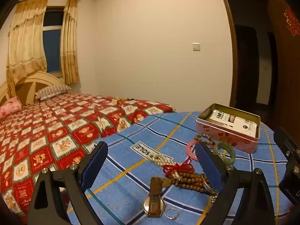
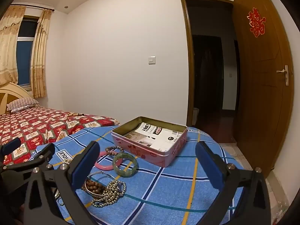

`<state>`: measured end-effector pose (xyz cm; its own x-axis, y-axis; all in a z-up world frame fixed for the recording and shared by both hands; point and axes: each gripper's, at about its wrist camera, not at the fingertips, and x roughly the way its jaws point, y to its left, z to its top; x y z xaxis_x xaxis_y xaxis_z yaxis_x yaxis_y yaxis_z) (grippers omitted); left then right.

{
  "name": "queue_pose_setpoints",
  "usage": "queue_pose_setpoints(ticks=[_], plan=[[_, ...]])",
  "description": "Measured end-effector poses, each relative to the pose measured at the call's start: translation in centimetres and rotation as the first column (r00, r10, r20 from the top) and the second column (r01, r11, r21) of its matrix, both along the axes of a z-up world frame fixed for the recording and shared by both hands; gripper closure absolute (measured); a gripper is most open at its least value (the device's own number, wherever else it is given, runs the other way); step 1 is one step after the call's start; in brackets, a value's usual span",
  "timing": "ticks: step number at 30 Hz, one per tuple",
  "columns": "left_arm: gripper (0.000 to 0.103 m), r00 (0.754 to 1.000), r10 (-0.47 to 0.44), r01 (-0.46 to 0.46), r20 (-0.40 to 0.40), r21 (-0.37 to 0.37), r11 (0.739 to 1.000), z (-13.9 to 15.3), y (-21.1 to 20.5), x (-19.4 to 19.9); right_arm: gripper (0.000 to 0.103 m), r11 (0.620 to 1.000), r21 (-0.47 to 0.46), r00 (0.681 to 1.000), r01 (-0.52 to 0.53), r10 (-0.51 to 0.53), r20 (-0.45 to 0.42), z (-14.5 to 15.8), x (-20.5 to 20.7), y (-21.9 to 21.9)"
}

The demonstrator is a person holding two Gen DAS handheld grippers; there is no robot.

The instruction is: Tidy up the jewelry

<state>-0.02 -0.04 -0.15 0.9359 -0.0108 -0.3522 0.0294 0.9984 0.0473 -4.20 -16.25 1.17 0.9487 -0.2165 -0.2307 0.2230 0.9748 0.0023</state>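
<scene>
A pink tin box [image 1: 227, 133] stands open on the blue checked cloth [image 1: 131, 187], with printed paper inside; it also shows in the right wrist view [image 2: 150, 150]. Near it lie a green bangle [image 2: 125, 165], a pink bangle [image 2: 104, 162], a brown bead bracelet [image 2: 114, 149], a silver bead chain [image 2: 110, 193], a wooden bead string [image 1: 187, 181], a watch [image 1: 154, 200] and a small ring [image 1: 171, 213]. My left gripper [image 1: 151, 163] is open and empty above the jewelry. My right gripper [image 2: 148, 163] is open and empty, to the right of the pile.
A bed with a red patterned cover [image 1: 46, 127] lies to the left, with pillows [image 1: 52, 91] at its head. An open wooden door [image 2: 262, 71] and a dark doorway [image 2: 208, 71] are to the right. The cloth's edge drops to tiled floor [image 2: 236, 153] on the right.
</scene>
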Motion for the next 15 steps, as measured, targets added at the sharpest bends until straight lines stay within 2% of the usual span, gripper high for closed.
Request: queue_pose_setpoints(ticks=[4,9,13,15], plan=[[0.009,1.000,0.001,-0.002,-0.026,-0.026,1.000,-0.4,0.0,-0.1,0.000,1.000,-0.014,1.000,0.002,-0.002,0.017,0.0,-0.1,0.1],[0.009,1.000,0.017,-0.016,0.017,-0.038,0.999,-0.2,0.0,-0.7,0.000,1.000,-0.009,1.000,-0.002,0.002,0.017,0.1,-0.2,0.1],[0.009,1.000,0.022,-0.021,0.020,-0.054,0.998,0.5,0.9,-0.7,0.000,1.000,-0.007,1.000,-0.001,0.001,0.019,0.2,-0.4,0.2],[0.009,0.998,0.025,-0.022,0.050,-0.064,0.998,0.7,1.0,-0.7,0.000,1.000,-0.006,1.000,0.003,-0.003,0.025,0.5,-0.4,0.2]])
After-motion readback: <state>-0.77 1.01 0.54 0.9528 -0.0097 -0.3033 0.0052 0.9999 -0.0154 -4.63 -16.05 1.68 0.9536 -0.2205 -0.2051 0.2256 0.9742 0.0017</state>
